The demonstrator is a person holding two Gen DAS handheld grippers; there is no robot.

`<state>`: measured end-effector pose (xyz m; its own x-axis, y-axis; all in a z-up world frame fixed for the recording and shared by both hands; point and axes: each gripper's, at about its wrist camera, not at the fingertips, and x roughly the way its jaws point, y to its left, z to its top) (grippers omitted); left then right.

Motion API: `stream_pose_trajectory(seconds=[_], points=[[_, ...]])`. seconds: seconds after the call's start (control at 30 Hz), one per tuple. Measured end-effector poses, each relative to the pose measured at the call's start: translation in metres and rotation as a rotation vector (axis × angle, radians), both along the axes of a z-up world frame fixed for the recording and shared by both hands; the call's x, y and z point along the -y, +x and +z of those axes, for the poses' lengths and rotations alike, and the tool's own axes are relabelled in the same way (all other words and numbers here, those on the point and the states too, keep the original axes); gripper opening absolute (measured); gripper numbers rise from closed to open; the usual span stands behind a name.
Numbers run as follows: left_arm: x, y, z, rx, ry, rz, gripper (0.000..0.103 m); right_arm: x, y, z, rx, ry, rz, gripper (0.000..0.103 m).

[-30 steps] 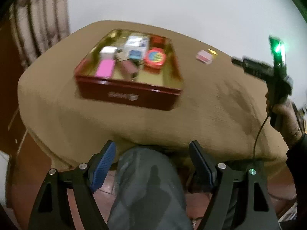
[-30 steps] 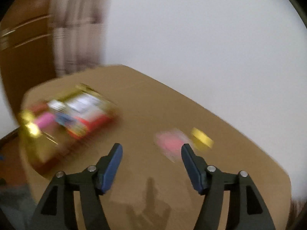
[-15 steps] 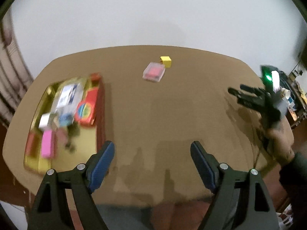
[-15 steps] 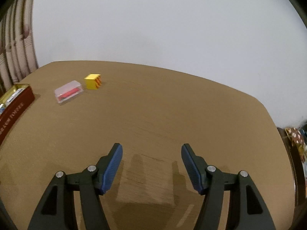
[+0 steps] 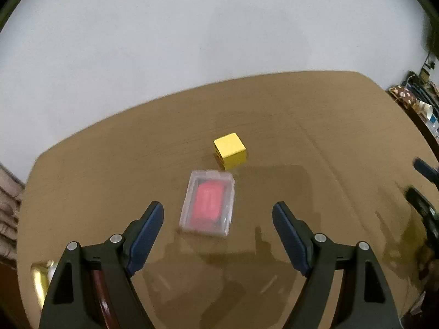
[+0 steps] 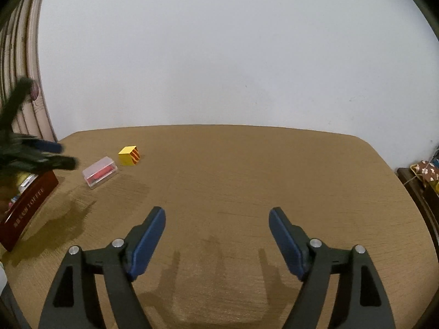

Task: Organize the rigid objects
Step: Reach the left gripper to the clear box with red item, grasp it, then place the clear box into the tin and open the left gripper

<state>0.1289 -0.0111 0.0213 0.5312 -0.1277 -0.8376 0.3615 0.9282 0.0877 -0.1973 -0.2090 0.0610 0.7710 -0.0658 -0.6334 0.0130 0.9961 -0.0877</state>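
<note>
A clear plastic case with a red insert [image 5: 209, 204] lies on the brown table just ahead of my open, empty left gripper [image 5: 218, 213]. A yellow cube [image 5: 230, 150] sits right behind the case. In the right wrist view the case [image 6: 99, 172] and the cube [image 6: 129, 155] lie at the far left, and the left gripper [image 6: 55, 155] hovers blurred above them. My right gripper [image 6: 216, 219] is open and empty over bare table. A dark red tin [image 6: 26, 205] with several small items stands at the left edge.
A white wall runs behind the table [image 6: 247, 170]. A curtain [image 6: 16, 68] hangs at the far left. Cluttered furniture [image 6: 425, 172] stands past the table's right edge. The right gripper's fingers [image 5: 425, 170] show at the right of the left wrist view.
My left gripper has swung from the tin towards the clear case and cube, which now lie just ahead of it. My right gripper has turned right, away from the tin.
</note>
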Motion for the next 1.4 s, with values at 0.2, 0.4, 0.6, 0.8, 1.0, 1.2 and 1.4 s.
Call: stream_pose_trajectory(seconds=[0.2, 0.4, 0.6, 0.8, 1.0, 1.2, 1.4], points=[[0.001, 0.039, -0.026, -0.068, 0.056, -0.011, 0.078, 0.009, -0.005, 0.005, 0.016, 0.051, -0.006, 0.080], [-0.002, 0.048, -0.041, -0.100, 0.084, -0.026, 0.078, 0.018, 0.001, 0.002, 0.006, 0.108, -0.035, 0.081], [-0.008, 0.055, -0.060, -0.179, 0.047, -0.020, 0.064, 0.016, -0.001, 0.003, 0.005, 0.102, -0.034, 0.081], [-0.004, 0.035, -0.055, -0.153, 0.023, -0.002, 0.049, 0.019, 0.000, 0.002, -0.003, 0.106, -0.054, 0.081], [-0.007, -0.058, -0.015, -0.098, -0.123, 0.053, 0.049, 0.024, -0.001, 0.001, -0.005, 0.109, -0.077, 0.081], [-0.064, -0.157, 0.027, -0.070, -0.213, 0.134, 0.049, 0.024, -0.002, -0.001, -0.019, 0.100, -0.083, 0.081], [-0.175, -0.194, 0.035, -0.116, -0.156, 0.353, 0.049, 0.024, 0.004, -0.004, -0.047, 0.083, -0.093, 0.081]])
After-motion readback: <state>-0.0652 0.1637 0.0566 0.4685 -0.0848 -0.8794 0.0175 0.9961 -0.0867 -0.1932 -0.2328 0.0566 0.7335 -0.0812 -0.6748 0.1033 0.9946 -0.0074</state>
